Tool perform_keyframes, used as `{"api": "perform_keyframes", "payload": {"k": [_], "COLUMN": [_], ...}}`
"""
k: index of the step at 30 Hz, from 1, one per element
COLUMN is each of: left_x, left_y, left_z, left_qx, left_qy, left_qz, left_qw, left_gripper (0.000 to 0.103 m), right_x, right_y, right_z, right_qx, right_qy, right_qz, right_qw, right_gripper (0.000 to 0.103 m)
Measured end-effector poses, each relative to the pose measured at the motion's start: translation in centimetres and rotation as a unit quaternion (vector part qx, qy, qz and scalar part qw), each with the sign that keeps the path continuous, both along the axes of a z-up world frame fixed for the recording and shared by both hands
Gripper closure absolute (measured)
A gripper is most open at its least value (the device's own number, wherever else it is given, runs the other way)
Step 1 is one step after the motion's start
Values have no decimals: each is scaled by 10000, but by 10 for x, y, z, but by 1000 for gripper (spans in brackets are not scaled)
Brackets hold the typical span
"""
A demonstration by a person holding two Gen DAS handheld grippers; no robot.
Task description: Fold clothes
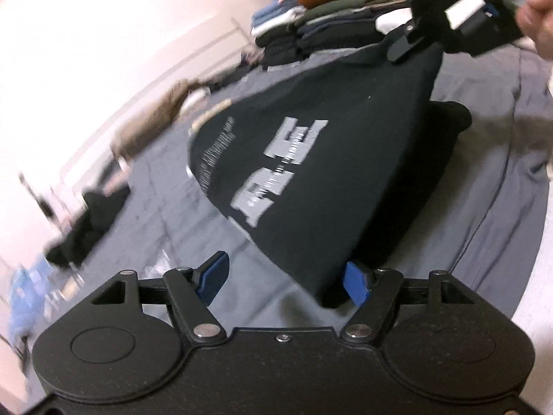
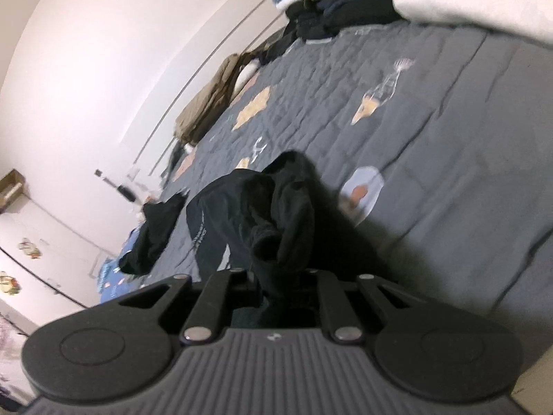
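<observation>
A black T-shirt (image 1: 311,173) with grey block letters hangs over the grey quilted bed (image 1: 501,145). My right gripper (image 1: 404,45) holds it up by its top edge, at the upper right of the left wrist view. In the right wrist view the black T-shirt (image 2: 262,214) is bunched between the shut jaws of the right gripper (image 2: 276,276), and the cloth hides the pads. My left gripper (image 1: 287,276) stands open below the shirt. Its blue pads (image 1: 216,276) are wide apart. The shirt's lowest corner hangs just in front of the right-hand pad, and nothing is pinched.
A stack of folded clothes (image 1: 328,17) sits at the far end of the bed beside a white pillow (image 2: 484,0). A tan garment (image 1: 152,121), a loose black garment (image 1: 90,221) and a blue cloth (image 1: 24,294) lie along the wall side. A person's hand (image 1: 539,10) holds the right gripper.
</observation>
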State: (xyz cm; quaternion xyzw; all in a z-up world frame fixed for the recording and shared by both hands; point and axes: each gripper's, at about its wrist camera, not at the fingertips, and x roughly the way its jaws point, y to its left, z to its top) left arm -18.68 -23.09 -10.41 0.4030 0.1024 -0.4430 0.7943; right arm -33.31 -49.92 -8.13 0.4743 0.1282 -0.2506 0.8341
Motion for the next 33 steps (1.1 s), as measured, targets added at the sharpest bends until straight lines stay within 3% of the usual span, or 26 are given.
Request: {"api": "perform_keyframes", "payload": {"k": [4,7,9,10,13,15,20,22,24,27,33], "left_x": [-10,-14,-16,-16,-17,-20,-26,-25,-24,-27,-20], "left_y": [-6,-10,-12,-13,-12,-16,-23,-23,-23,-25,-27], "left_z": [-15,-24,-27,-26,-19,-24,-39,-37,-34,-36,-29], "left_qx": [368,585,698,739,660,708,834,844,887,1072,1111], "left_qy": [-616,-842,-928,-941,-1062,-1219,-1531,-1519,-1380,-1504,-1520], "left_qz": [-220,-386,-485,-526,-478,-450,-492,-505,-527,-553,-492], "left_qw": [9972,9940,9920,9914,9910,9890,9835,9835,9850,9812,9809], "left_gripper": [35,43,59,61,59,47,48,53,74,88,93], "right_x": [4,9,9,9,9,10,10,11,12,14,21], "right_y": [-6,-8,-10,-11,-7,-6,-9,-8,-8,-8,-5], "right_z": [-12,-29,-36,-38,-31,-31,-34,-33,-34,-37,-40], "right_qx": [112,243,403,462,314,271,373,341,331,342,284], "right_qy": [330,614,609,601,568,592,588,600,615,634,704], "right_qz": [54,-3,-45,-58,0,0,-39,-35,-23,-3,104], "right_qw": [9994,9978,9973,9971,9979,9979,9976,9976,9976,9974,9971], "right_gripper": [94,93,93,93,93,93,93,93,93,93,93]}}
